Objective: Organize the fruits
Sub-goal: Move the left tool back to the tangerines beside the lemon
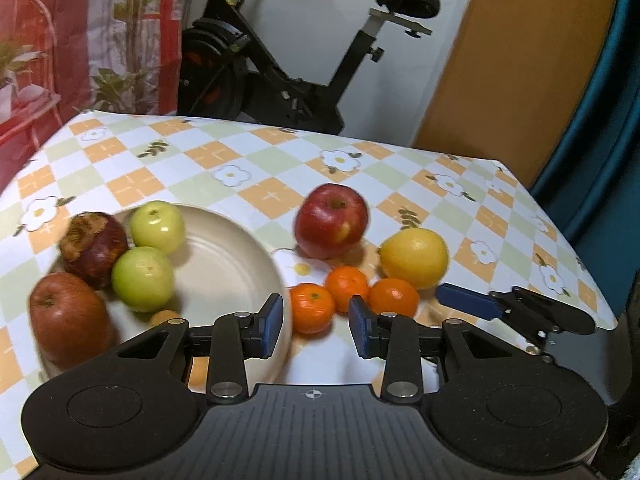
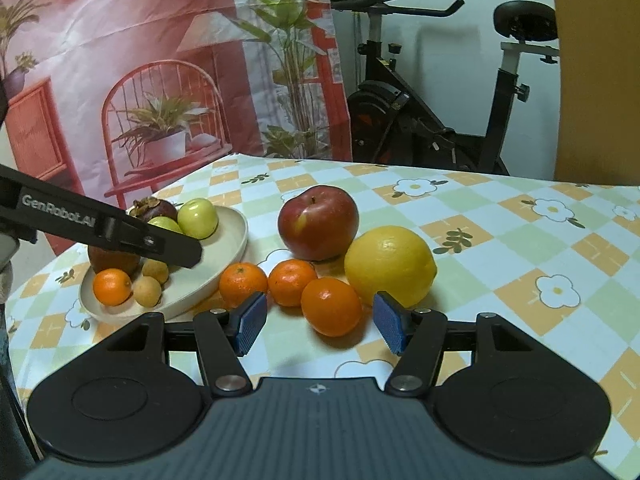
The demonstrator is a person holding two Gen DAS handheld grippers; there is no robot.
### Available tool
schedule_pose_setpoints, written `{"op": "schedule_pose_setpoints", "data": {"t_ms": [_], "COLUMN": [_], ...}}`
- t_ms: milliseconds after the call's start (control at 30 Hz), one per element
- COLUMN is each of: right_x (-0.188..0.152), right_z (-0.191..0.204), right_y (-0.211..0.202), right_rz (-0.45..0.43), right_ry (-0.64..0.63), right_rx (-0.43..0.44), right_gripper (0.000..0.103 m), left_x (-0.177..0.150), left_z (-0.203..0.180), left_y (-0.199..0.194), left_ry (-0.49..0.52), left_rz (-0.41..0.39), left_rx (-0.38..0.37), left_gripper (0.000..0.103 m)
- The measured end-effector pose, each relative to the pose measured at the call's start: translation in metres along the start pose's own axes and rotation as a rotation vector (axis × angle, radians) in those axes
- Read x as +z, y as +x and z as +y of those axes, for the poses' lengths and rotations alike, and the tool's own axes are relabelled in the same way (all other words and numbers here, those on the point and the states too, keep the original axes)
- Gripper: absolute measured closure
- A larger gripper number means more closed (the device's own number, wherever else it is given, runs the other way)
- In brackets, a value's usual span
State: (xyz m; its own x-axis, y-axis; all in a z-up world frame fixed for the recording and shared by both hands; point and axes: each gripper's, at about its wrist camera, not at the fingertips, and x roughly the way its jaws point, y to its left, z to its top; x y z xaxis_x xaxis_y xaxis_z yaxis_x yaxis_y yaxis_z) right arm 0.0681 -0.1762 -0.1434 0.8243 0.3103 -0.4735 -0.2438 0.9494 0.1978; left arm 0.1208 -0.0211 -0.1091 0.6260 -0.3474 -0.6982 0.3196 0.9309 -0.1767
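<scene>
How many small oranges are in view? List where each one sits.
4. One lies on the plate; three sit on the tablecloth before the lemon: left, middle, nearest. Others may hide.

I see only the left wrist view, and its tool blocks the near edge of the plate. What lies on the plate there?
Observer: A tangerine sits on the plate at that edge.
Reviewer: Anything beside it?
Observer: Two small tan fruits, just right of that tangerine, also on the plate.
Reviewer: I see only one finger of the right tool. Is it open?
Observer: Yes. The right tool is open, with the nearest loose tangerine at the mouth of its gap, not gripped.
</scene>
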Motion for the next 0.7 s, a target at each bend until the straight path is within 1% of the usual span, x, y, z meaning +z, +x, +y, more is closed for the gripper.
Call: {"op": "schedule_pose_setpoints", "data": {"t_ms": [67, 133, 333, 467, 700], "right_x": [0.000, -0.001, 0.000, 0.001, 0.001], "right_z": [-0.001, -0.003, -0.005, -0.007, -0.013], "right_y": [0.002, 0.004, 0.010, 0.014, 0.019], "right_rz": [0.006, 0.014, 0.045, 0.054, 0.078], "right_ry": [-0.002, 0.003, -0.007, -0.005, 0.021], "right_rx": [-0.017, -0.024, -0.014, -0.016, 0.004], "right_gripper": [0.041, 0.046, 0.055, 0.057, 0.063], "left_x": [0.002, 0.003, 0.009, 0.011, 0.009], "left_z": [-0.006, -0.012, -0.032, -0.043, -0.047], "left_y": [0.004, 0.010, 0.032, 0.046, 0.061], "left_ry": [0.011, 0.022, 0.064, 0.105, 0.120], "left_rz": [0.003, 0.008, 0.025, 0.038, 0.066], "left_rx": [-0.025, -0.045, -0.107, -0.116, -0.115], "left_gripper": [0.068, 0.069, 0.069, 0.069, 0.071]}}
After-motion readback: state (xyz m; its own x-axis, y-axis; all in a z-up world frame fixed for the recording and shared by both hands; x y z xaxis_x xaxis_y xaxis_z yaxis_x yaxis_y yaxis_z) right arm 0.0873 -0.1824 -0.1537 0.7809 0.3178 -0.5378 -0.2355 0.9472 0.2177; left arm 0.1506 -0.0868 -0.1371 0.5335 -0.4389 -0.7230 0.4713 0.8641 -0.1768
